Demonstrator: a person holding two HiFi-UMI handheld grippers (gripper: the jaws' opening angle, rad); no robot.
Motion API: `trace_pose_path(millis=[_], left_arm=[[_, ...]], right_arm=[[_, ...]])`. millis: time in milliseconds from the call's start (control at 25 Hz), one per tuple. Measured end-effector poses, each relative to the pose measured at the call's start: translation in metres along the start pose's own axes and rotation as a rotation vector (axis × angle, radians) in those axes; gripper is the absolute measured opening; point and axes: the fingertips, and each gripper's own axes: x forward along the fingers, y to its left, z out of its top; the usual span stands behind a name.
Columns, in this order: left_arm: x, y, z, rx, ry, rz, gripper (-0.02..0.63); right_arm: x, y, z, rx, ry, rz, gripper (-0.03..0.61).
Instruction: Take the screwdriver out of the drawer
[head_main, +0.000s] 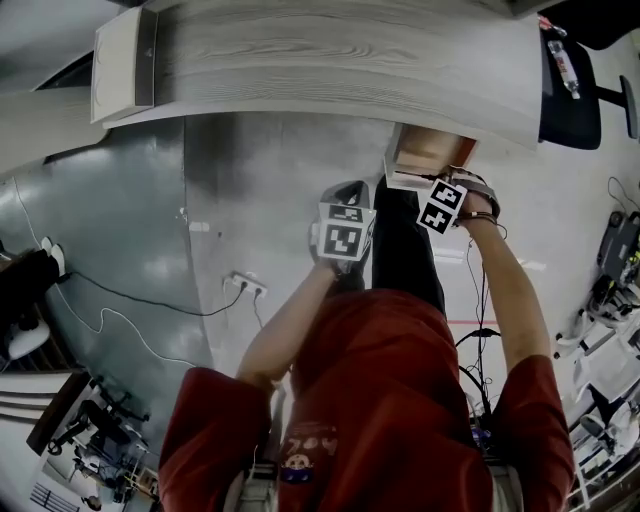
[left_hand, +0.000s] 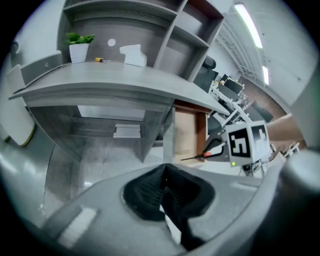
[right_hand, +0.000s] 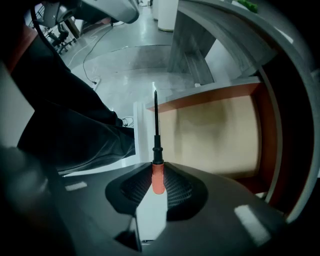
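The screwdriver (right_hand: 155, 130) has an orange handle and a thin black shaft. My right gripper (right_hand: 158, 175) is shut on the handle, and the shaft sticks out past the pads. Beneath it lies the open drawer (right_hand: 215, 130) with a pale wooden bottom and reddish-brown sides. In the left gripper view the screwdriver (left_hand: 200, 156) shows held in front of the drawer (left_hand: 187, 132). My left gripper (left_hand: 165, 172) hangs shut and empty, left of the right gripper (head_main: 445, 205). In the head view the left gripper (head_main: 345, 215) is beside the drawer (head_main: 420, 150), and the screwdriver is hidden.
A grey desk (head_main: 350, 60) stands over the drawer; on it are a potted plant (left_hand: 79, 47) and a white box (left_hand: 132, 54). A power strip (head_main: 245, 285) and cables lie on the floor. The person's dark trouser leg (right_hand: 75, 130) is close by the drawer.
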Motion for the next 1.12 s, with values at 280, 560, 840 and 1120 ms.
trace_pose_path(millis=[280,560,840,1120], left_arm=[[-0.010,-0.003,0.005,0.033,0.007,-0.003,0.000],[-0.019,-0.007,0.015,0.073,0.002,-0.009,0.000],[-0.030,-0.016,0.020,0.120,-0.003,-0.022,0.000],[-0.041,-0.028,0.025,0.167,-0.012,-0.034,0.000]], right_arm=[[-0.028,0.003,0.008,0.146,-0.106,-0.020,0.072],[-0.060,0.006,0.015,0.289,-0.205,-0.062,0.072],[-0.091,0.011,0.012,0.425,-0.292,-0.109,0.072],[-0.119,0.020,0.002,0.542,-0.358,-0.163,0.072]])
